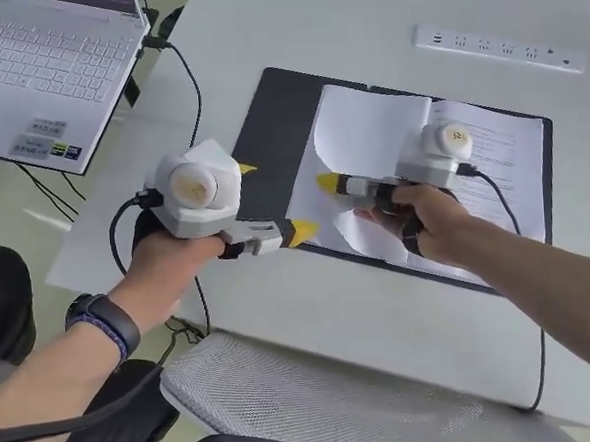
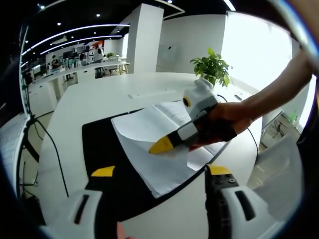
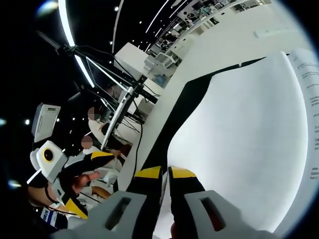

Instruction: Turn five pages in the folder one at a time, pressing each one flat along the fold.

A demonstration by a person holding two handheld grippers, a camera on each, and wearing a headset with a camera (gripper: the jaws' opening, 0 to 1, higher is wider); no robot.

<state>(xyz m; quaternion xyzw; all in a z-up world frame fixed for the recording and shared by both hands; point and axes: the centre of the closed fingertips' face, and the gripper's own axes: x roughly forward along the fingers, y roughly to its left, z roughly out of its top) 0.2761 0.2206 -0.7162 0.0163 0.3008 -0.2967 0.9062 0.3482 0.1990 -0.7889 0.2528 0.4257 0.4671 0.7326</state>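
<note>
Bright, even daylight washes the white table (image 1: 364, 36), with soft shadows. The window (image 2: 259, 45) blows out to glare; ceiling light strips (image 3: 64, 25) streak, and fisheye edges bend.

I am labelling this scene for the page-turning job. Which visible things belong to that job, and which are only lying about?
Job: open black folder; curved white paper page; left gripper; right gripper.
Lying about: silver laptop; white power strip; green potted plant.
</note>
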